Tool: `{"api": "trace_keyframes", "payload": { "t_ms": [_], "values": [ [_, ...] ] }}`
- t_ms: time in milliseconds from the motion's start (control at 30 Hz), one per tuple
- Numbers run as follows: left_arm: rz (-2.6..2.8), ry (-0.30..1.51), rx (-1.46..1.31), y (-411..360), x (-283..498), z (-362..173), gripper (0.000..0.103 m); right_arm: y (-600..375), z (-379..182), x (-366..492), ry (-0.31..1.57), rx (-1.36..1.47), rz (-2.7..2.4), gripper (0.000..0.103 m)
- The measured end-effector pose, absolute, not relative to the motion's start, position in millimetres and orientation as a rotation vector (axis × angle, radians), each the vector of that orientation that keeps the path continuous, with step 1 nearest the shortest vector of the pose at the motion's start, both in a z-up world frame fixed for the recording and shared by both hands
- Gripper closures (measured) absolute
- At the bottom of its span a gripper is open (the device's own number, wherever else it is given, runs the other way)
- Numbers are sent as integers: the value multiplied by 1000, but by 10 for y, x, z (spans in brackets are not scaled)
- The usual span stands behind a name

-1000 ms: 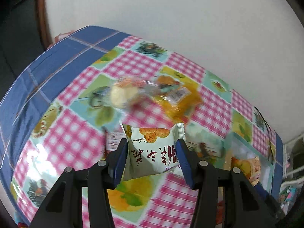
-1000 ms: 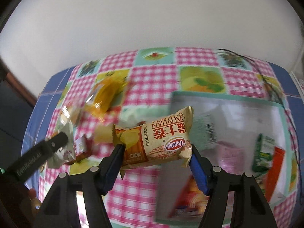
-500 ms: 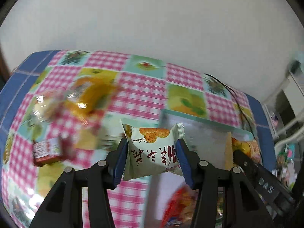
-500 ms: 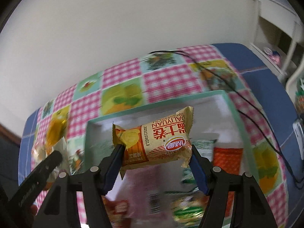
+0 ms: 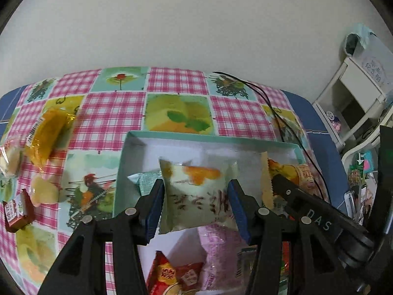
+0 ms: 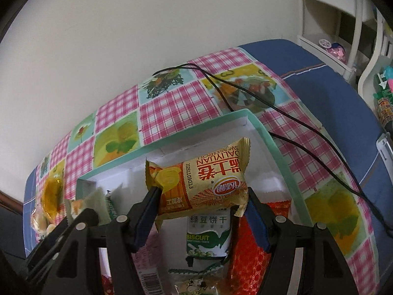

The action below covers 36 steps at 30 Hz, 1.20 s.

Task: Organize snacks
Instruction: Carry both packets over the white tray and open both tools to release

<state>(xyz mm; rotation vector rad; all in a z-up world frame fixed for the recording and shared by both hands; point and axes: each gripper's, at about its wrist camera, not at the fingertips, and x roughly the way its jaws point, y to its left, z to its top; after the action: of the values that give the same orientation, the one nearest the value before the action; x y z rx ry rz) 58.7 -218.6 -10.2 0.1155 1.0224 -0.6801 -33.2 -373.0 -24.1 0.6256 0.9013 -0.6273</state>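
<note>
Each claw pinches a snack over the box (image 5: 127,147): the left claw (image 5: 195,206) a white packet (image 5: 196,196), the right claw (image 6: 201,211) a yellow roll (image 6: 203,182). Dropped together, they could bump and spill out.

1. The white packet (image 5: 196,194) clamped in the left gripper (image 5: 195,204) is smeared by motion blur; its red lettering cannot be read.
2. That packet and the gripper's frame hide the middle of the teal box (image 5: 208,139), and the red wrapper (image 5: 164,275) and pink bag (image 5: 221,248) inside it run off the near edge.
3. At the far left edge, a pale pastry (image 5: 9,157) is cut off.
4. In the right wrist view, the golden Swiss-roll packet (image 6: 203,184) covers the top of the green biscuit pack (image 6: 208,236).
5. The red foil bag (image 6: 248,253) is partly masked by a gripper finger.
6. The shelves (image 6: 343,19) at the far right are cropped.
</note>
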Motion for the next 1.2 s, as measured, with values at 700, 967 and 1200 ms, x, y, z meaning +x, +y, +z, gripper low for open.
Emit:
{"api": "trace_keyframes", "payload": {
  "t_ms": [700,967,1200],
  "values": [
    [-417,1046,166,-1655,825,50,12,-3542,-125,-316,974,552,-643,4],
    [-358,1031,157,-1384,887,163,4,-3307,32,-258,983,485,-629,0],
    [-329,1027,139,-1086,949,298,2,-3067,169,-233,988,451,-617,0]
  ]
}}
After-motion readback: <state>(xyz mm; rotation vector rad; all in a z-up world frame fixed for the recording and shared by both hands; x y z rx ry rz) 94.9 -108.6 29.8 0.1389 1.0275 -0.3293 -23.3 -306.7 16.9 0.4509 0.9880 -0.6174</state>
